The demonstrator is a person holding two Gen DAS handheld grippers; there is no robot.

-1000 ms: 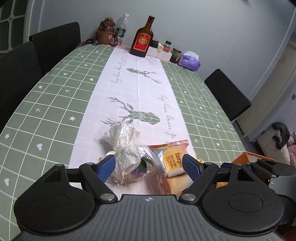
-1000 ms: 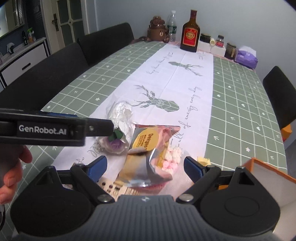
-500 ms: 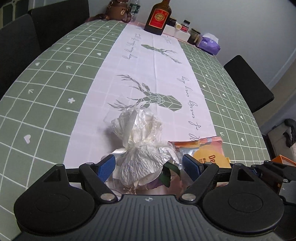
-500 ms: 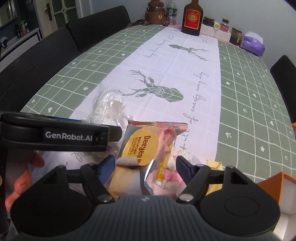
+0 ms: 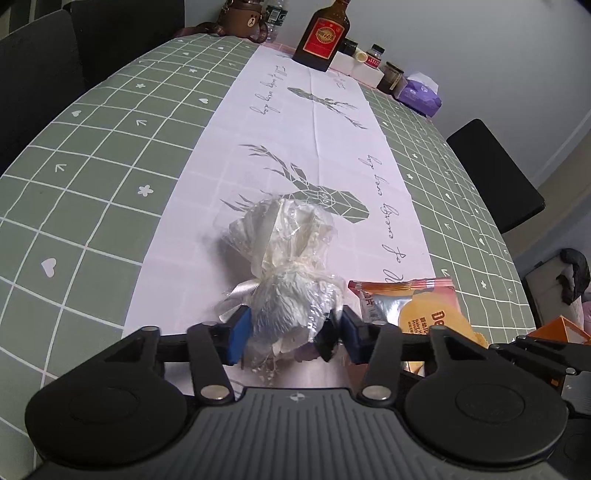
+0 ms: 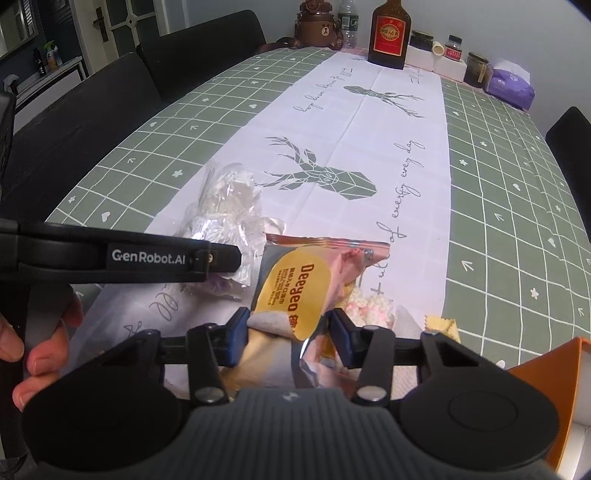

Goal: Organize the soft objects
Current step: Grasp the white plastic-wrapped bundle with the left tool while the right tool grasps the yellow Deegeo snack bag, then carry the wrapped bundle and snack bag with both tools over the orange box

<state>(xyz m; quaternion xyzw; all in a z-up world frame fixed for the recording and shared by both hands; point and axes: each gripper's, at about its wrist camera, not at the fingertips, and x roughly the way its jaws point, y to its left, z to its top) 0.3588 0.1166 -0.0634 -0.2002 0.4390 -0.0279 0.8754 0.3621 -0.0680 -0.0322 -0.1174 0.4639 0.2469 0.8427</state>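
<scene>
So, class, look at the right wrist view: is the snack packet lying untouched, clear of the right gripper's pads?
No: the right gripper has its blue pads pressed on the near end of the snack packet, creasing it.

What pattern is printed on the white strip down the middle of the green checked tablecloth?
Grey geometric deer heads with antlers and cursive writing on the white strip, clearest in the right wrist view.

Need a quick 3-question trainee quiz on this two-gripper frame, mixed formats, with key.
1. True or false: the left gripper is closed on the clear cellophane-wrapped bundle tied with white ribbon.
2. What does the right gripper pinch? A) the purple tissue pack B) the pink-and-yellow foil snack bag C) the brown bottle with a red label
3. Fill in: the orange box sits at the ____ edge of the right wrist view.

Key: 1 true; 2 B; 3 right.
</scene>
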